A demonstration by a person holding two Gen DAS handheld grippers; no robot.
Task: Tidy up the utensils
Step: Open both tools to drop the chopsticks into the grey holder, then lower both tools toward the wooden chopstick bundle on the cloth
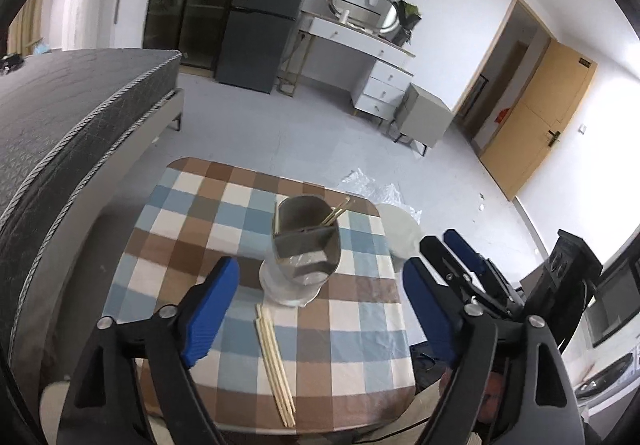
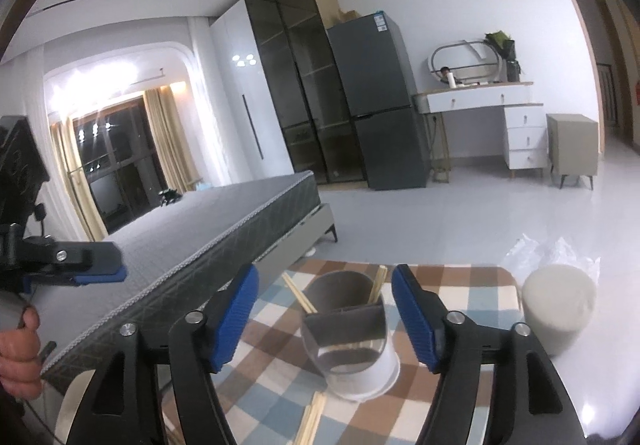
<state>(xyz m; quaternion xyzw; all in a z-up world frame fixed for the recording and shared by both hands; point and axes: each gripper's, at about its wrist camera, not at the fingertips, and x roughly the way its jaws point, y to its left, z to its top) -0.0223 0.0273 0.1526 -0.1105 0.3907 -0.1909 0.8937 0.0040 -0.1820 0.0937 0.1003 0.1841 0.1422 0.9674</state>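
Note:
A metal utensil holder (image 1: 305,245) with a divider stands on a white base near the middle of the checked tablecloth (image 1: 192,213). Chopsticks (image 1: 338,211) lean in its far compartment. In the right wrist view the holder (image 2: 344,329) has chopsticks (image 2: 300,297) sticking out on both sides. A loose bundle of chopsticks (image 1: 276,361) lies on the cloth in front of the holder. My left gripper (image 1: 320,309) is open above this bundle, with nothing between its fingers. My right gripper (image 2: 326,319) is open too, empty, with the holder framed between its blue pads.
A grey mattress (image 1: 60,125) runs close along the table's left side. A white round stool (image 2: 558,309) stands at the table's far right corner, with clear plastic wrap (image 1: 372,185) on the floor behind. A hand (image 2: 18,357) holds the left tool.

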